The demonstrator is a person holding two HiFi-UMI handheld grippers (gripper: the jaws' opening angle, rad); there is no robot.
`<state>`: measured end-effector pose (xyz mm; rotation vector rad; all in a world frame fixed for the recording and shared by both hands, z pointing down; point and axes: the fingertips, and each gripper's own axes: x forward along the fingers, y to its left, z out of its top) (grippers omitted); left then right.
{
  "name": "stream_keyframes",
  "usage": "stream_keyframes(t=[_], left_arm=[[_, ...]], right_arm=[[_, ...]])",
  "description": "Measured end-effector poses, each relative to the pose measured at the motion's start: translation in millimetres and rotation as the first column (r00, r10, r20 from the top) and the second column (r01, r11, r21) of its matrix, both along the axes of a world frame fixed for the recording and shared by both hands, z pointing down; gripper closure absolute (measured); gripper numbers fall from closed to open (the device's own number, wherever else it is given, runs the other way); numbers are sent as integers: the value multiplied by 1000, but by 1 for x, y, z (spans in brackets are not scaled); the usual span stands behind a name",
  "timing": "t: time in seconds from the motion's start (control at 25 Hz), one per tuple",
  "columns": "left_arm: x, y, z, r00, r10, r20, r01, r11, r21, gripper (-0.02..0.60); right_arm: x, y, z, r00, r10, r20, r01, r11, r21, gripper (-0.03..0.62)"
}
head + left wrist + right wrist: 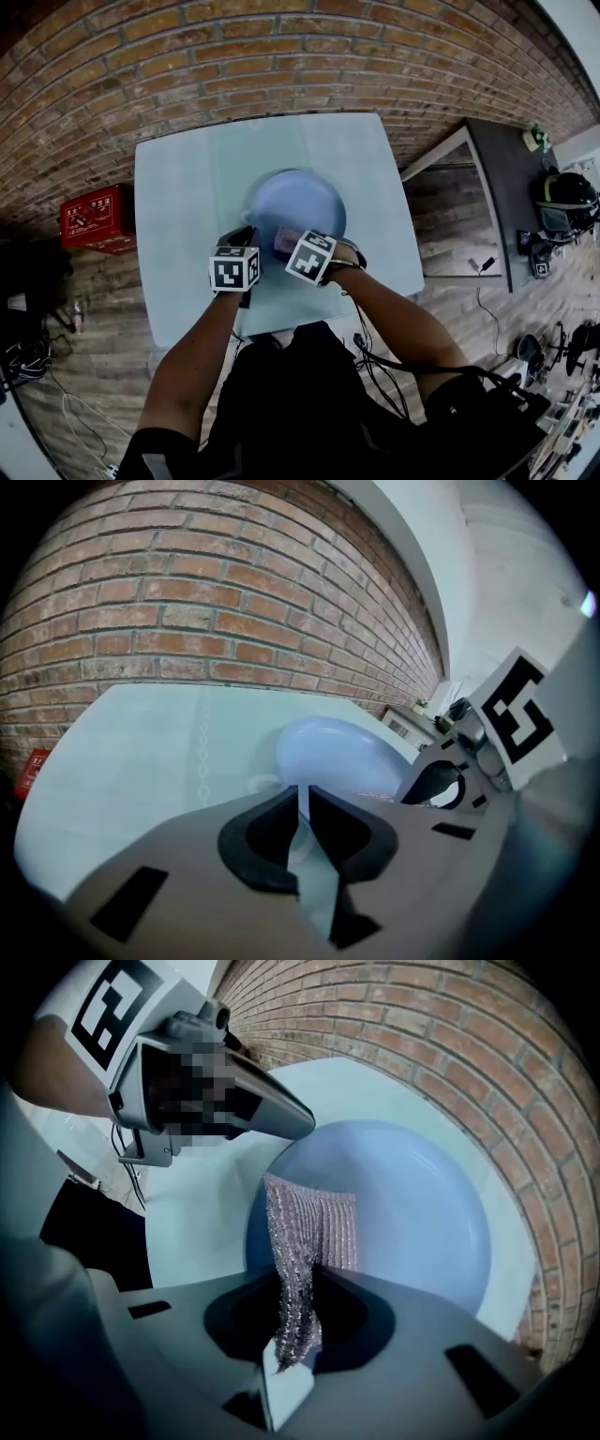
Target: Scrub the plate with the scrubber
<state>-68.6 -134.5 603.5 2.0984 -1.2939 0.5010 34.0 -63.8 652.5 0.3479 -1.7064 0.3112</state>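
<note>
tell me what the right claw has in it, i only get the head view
Observer: The right claw is shut on a silvery mesh scrubber.
Operator: is the scrubber over the plate
Observer: Yes, its free end hangs over the inside of the blue plate; I cannot tell whether it touches.
Operator: and the left claw
Observer: The left claw looks pinched on the plate's near rim.
</note>
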Motion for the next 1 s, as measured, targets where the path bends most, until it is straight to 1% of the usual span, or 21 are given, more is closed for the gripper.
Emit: stream_keyframes(t=[0.04,0.12,0.2,0.28,0.36,0.4,0.48,0.64,0.72,0.8,0.88,0.96,1.0], left_arm=[[2,1,-5,1000,15,-2,-15,1000,13,538],[3,1,-20,999,42,12,-43,997,68,543],[4,2,-41,998,55,6,-55,990,133,548],[5,6,-61,998,47,-43,-39,984,175,549],[5,9,-79,995,23,-100,-2,979,203,551],[5,12,-87,993,13,-115,12,977,214,552],[4,17,-101,993,10,-120,19,971,237,558],[-3,24,-136,992,42,-121,-2,950,312,566],[-8,26,-153,991,54,-124,-8,939,343,569],[-13,30,-167,991,65,-120,-16,929,370,569],[-14,36,-179,990,81,-117,-28,916,401,571],[-15,43,-190,990,92,-111,-36,902,430,571],[-16,46,-195,990,93,-105,-38,898,439,571]], right_arm=[[0,0,-1,1000,19,22,-19,1000,5,519],[0,-5,-8,994,74,74,-76,997,22,519],[1,-11,-19,977,160,144,-166,986,32,519],[2,-17,-36,942,243,230,-260,965,46,519],[2,-29,-58,910,276,309,-321,941,106,519],[3,-32,-66,899,282,336,-341,930,134,519],[4,-34,-78,882,281,379,-367,913,176,519],[3,-34,-108,844,289,452,-419,881,219,519],[2,-34,-128,823,291,487,-448,861,243,520],[2,-34,-149,785,298,544,-490,835,250,519],[5,-32,-170,734,308,605,-538,807,242,519],[10,-31,-192,690,300,659,-575,781,246,519],[12,-29,-203,675,287,680,-586,769,256,519]])
